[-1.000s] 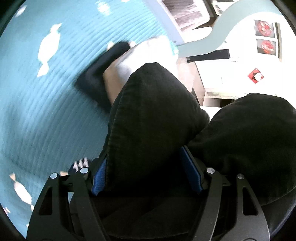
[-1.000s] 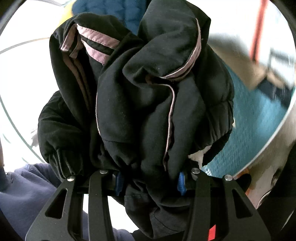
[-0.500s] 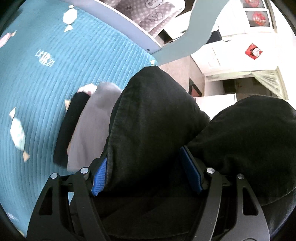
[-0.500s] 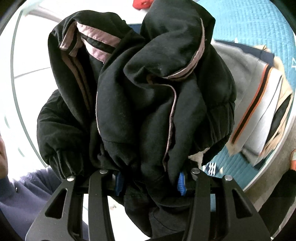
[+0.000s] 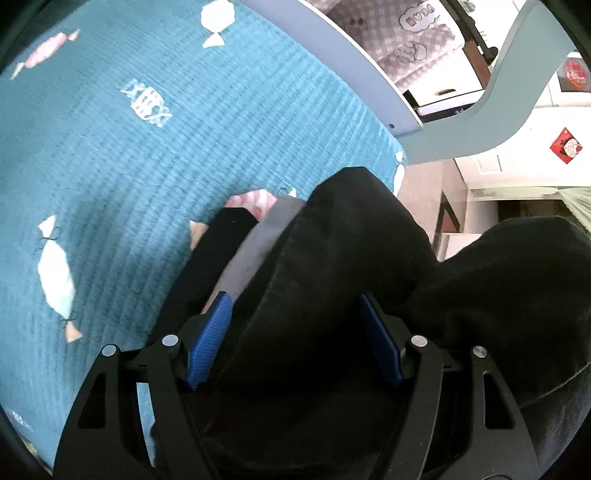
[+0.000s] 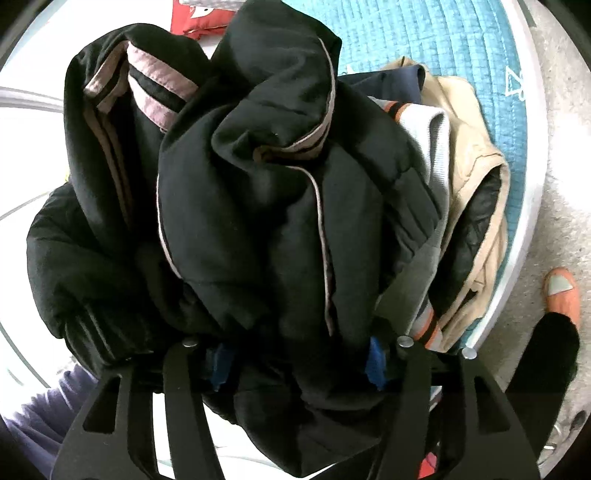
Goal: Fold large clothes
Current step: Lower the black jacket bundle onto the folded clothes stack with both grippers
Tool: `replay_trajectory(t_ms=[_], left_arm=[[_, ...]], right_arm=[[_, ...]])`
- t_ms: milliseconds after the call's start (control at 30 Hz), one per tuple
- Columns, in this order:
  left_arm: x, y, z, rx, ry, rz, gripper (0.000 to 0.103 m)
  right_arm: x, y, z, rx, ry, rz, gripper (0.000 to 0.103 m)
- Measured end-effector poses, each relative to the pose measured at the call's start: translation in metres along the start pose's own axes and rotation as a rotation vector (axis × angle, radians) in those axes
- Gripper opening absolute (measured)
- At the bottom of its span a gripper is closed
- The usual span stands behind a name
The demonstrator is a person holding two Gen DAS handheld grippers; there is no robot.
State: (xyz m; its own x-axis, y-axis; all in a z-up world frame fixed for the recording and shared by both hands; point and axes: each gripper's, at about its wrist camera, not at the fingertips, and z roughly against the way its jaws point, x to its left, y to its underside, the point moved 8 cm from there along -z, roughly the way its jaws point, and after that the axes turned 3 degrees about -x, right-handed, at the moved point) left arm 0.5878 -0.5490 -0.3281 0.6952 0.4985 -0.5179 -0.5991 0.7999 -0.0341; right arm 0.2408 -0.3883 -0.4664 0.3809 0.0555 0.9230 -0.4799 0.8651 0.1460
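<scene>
My left gripper [image 5: 295, 332] is shut on a thick fold of a black jacket [image 5: 332, 277], which bulges up between the blue pads [image 5: 208, 338] and spills to the right. My right gripper [image 6: 299, 362] is shut on another bunch of the same black jacket [image 6: 240, 206], which has pale pink piping and stripes and hides the blue pads almost fully. A stack of folded clothes [image 6: 465, 184], grey, beige and dark, lies on the teal bed cover beneath the held jacket. It also shows in the left wrist view [image 5: 240, 251].
The teal quilted bed cover [image 5: 129, 166] has candy prints. A pale blue bed frame [image 5: 351, 62] runs along the far edge. A red cushion [image 6: 199, 18] lies at the top. A person's orange shoe [image 6: 561, 291] stands on the floor at right.
Both grippers have carried the jacket toward the stack of folded clothes on the bed; the stack now lies closer and directly under the jacket. Both grips are unchanged.
</scene>
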Motion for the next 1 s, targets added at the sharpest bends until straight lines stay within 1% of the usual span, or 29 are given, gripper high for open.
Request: replay_trajectory(t_ms=[33,67,100,133,167,200,233,267,300,333,367,400,433,467,500,533,633,667,700,733,800,833,867,900,933,1000], left_arm=[[-0.001,0.001,0.007,-0.023,-0.02,-0.011,0.071],[-0.002,0.001,0.013,-0.041,-0.034,-0.017,0.073],[-0.002,0.003,0.021,-0.059,-0.053,-0.021,0.073],[-0.002,0.004,0.029,-0.078,-0.077,-0.022,0.073],[-0.005,0.007,0.036,-0.092,-0.079,-0.024,0.073],[-0.006,0.009,0.044,-0.117,-0.1,-0.033,0.074],[-0.005,0.009,0.052,-0.142,-0.131,-0.041,0.075],[-0.005,0.011,0.061,-0.169,-0.159,-0.046,0.077],[-0.004,0.012,0.068,-0.19,-0.188,-0.043,0.082],[-0.001,0.014,0.079,-0.23,-0.249,-0.033,0.086],[0.001,0.015,0.086,-0.252,-0.287,-0.029,0.091],[0.001,0.019,0.097,-0.286,-0.347,-0.031,0.091],[0.0,0.024,0.102,-0.294,-0.365,-0.038,0.091],[-0.002,0.028,0.105,-0.294,-0.37,-0.042,0.091],[-0.005,0.035,0.111,-0.306,-0.386,-0.045,0.091],[-0.009,0.041,0.119,-0.329,-0.403,-0.042,0.091],[-0.019,0.06,0.14,-0.403,-0.397,-0.018,0.091],[-0.019,0.071,0.149,-0.428,-0.421,0.0,0.091],[-0.019,0.077,0.156,-0.444,-0.435,0.01,0.091],[-0.017,0.089,0.164,-0.463,-0.472,0.035,0.091],[-0.018,0.105,0.175,-0.501,-0.505,0.066,0.091],[-0.017,0.113,0.18,-0.523,-0.505,0.088,0.091],[-0.018,0.125,0.186,-0.553,-0.493,0.117,0.092],[-0.019,0.132,0.187,-0.566,-0.481,0.128,0.092],[-0.02,0.142,0.189,-0.585,-0.462,0.146,0.092],[-0.019,0.157,0.185,-0.596,-0.414,0.205,0.092]], right_arm=[[0.012,-0.004,0.002,-0.005,0.011,0.004,0.058],[0.019,-0.016,0.017,-0.017,0.041,0.011,0.06],[0.029,-0.021,0.022,-0.027,0.063,0.017,0.061],[0.031,-0.018,0.025,-0.036,0.078,0.023,0.061],[0.032,-0.016,0.027,-0.047,0.099,0.027,0.061],[0.034,-0.013,0.029,-0.057,0.119,0.035,0.061],[0.036,-0.01,0.031,-0.065,0.142,0.041,0.061],[0.05,-0.012,0.04,-0.071,0.157,0.043,0.061],[0.059,-0.012,0.047,-0.081,0.178,0.047,0.061],[0.066,-0.01,0.053,-0.088,0.199,0.054,0.061],[0.072,-0.006,0.058,-0.1,0.227,0.069,0.062],[0.076,-0.002,0.061,-0.115,0.276,0.092,0.062],[0.082,0.002,0.066,-0.126,0.32,0.12,0.062],[0.094,0.004,0.079,-0.136,0.351,0.141,0.062],[0.1,0.006,0.085,-0.147,0.395,0.167,0.062],[0.107,0.011,0.093,-0.167,0.459,0.2,0.062],[0.135,0.019,0.115,-0.217,0.59,0.343,0.062],[0.146,0.021,0.122,-0.235,0.614,0.387,0.062],[0.167,0.026,0.132,-0.259,0.633,0.454,0.062],[0.18,0.029,0.139,-0.277,0.646,0.488,0.062],[0.227,0.032,0.165,-0.34,0.677,0.582,0.061],[0.25,0.036,0.169,-0.37,0.676,0.648,0.06],[0.271,0.037,0.169,-0.388,0.648,0.704,0.054],[0.281,0.036,0.159,-0.387,0.631,0.755,0.04],[0.302,0.041,0.148,-0.37,0.611,0.817,0.031],[0.331,0.052,0.131,-0.323,0.564,0.896,0.016]])
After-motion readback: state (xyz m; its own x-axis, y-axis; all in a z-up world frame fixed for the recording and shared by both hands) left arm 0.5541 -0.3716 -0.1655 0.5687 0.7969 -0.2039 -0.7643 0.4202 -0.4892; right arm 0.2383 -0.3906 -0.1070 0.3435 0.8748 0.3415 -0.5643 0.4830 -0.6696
